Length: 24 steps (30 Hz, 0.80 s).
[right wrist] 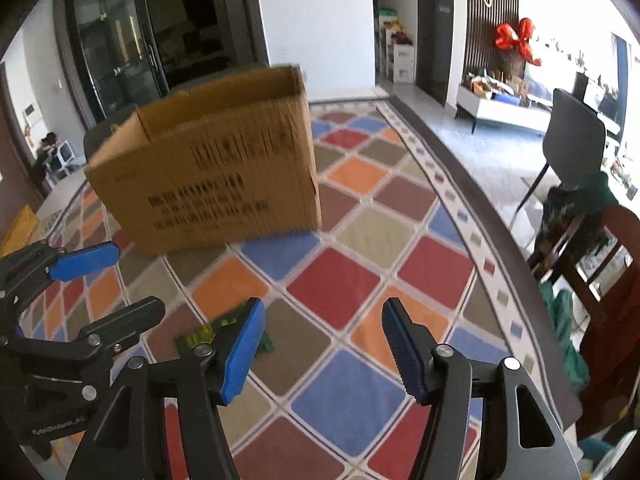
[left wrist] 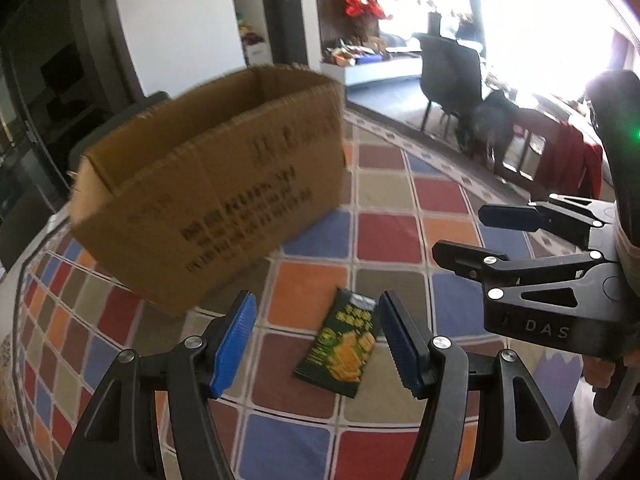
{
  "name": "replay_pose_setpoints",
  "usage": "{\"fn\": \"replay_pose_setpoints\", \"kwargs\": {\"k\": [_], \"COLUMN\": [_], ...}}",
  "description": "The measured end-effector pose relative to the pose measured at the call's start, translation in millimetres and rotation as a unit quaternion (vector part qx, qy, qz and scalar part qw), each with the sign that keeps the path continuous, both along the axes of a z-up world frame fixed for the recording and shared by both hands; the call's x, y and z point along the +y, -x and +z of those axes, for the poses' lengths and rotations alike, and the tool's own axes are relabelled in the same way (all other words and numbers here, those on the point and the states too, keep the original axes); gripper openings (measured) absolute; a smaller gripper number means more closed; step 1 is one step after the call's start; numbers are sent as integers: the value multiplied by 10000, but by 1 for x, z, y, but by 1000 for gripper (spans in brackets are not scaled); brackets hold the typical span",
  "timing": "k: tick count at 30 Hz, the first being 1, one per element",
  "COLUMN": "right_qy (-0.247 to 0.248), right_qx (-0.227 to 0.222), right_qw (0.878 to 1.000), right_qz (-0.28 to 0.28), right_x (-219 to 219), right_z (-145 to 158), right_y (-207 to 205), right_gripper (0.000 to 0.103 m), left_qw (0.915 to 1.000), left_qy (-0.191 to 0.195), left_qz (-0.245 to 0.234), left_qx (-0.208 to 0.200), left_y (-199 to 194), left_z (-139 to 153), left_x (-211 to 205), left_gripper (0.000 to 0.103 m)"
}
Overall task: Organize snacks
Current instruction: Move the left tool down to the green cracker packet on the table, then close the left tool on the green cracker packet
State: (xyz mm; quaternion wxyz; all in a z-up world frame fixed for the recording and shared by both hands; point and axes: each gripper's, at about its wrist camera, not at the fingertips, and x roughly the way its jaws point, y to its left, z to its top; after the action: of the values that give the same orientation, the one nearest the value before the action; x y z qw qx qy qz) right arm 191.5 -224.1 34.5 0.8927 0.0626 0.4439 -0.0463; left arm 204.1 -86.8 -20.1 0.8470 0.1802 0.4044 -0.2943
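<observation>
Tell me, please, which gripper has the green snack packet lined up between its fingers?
The left gripper: the green snack packet lies between its fingers; the right gripper frames bare tablecloth.

Both grippers were black plastic with ribbed blue pads and silver screws. The left gripper (left wrist: 318, 340) filled the lower frame; the right gripper (left wrist: 460, 236), mid-right, bore pale "DAS" lettering.

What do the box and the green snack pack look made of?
Box: matte brown corrugated cardboard; fluting shows on its cut rim, black print on its side. Green snack pack: probably thin plastic film or foil, a flat pouch with printed crackers and a slight sheen.
</observation>
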Motion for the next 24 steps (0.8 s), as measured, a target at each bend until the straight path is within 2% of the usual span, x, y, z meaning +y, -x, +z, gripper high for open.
{"fn": "replay_pose_setpoints", "kwargs": {"k": [13,18,24], "right_qy": [-105,-113,-125], "right_qx": [614,733,837], "right_qw": [9979,9971,9962], "right_qz": [-151,-178,-209], "right_x": [-6,-3,-2], "right_z": [-39,-46,-53], "right_y": [10,9,10], "right_gripper": [62,62,62], "left_qw": [9952,9923,9903], "left_qy": [-401,-668,-789], "left_qz": [-636,-755,-833], "left_qx": [632,726,784], "left_y": [-7,-13,-18], "left_z": [-47,-59,-66], "left_x": [-19,-25,-31], "left_gripper": [63,63,63]}}
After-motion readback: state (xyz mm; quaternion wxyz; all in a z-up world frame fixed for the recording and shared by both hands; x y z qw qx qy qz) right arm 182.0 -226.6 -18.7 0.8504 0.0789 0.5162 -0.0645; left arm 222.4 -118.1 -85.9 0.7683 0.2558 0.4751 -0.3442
